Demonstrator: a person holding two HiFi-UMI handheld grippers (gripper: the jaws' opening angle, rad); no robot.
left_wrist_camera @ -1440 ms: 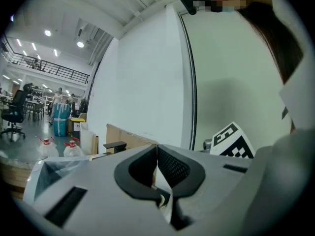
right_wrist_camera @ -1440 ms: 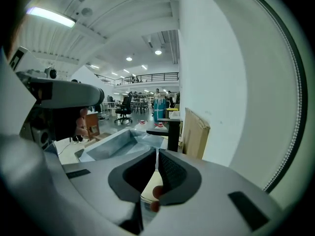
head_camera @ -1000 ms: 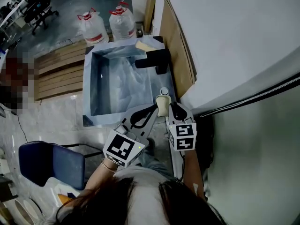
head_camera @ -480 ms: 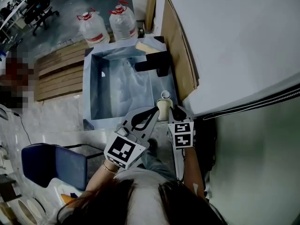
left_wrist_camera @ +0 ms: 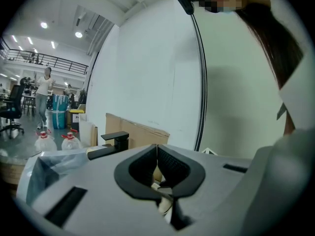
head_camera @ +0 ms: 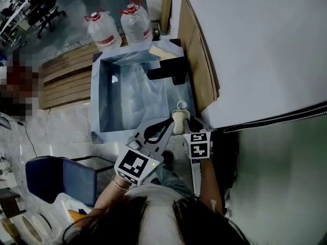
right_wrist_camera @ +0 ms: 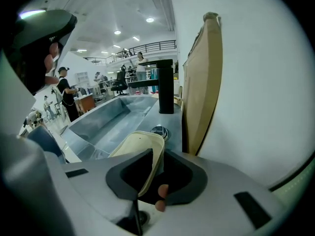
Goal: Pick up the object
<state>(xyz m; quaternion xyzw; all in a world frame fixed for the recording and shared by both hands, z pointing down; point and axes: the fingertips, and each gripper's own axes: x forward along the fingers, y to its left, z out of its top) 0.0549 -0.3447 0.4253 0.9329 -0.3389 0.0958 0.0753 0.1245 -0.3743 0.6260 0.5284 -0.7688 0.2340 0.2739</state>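
A cream thin-walled cup point(head_camera: 178, 120) hangs over the sink's near right corner. My right gripper point(head_camera: 185, 122) is shut on it. In the right gripper view the cup point(right_wrist_camera: 140, 151) has its wall pinched between the jaws of the right gripper point(right_wrist_camera: 155, 162); a pink spot shows low in the gap. My left gripper point(head_camera: 169, 126) reaches in from the left, its tip beside the cup. In the left gripper view the left gripper point(left_wrist_camera: 157, 149) is shut, tips touching, with a sliver of the cream cup point(left_wrist_camera: 165, 205) visible behind them.
A plastic-wrapped steel sink point(head_camera: 102, 103) lies ahead, with a black faucet point(head_camera: 171, 69) at its far right and a round drain plug point(right_wrist_camera: 159, 131) near the cup. Cardboard point(head_camera: 196, 55) leans on the white wall at right. Water bottles point(head_camera: 104, 29), wooden pallets point(head_camera: 61, 80) and a blue chair point(head_camera: 59, 177) sit left.
The head view has drifted slightly. Both grippers and the cup keep nearly the same place over the sink's corner, the right one still holding it.
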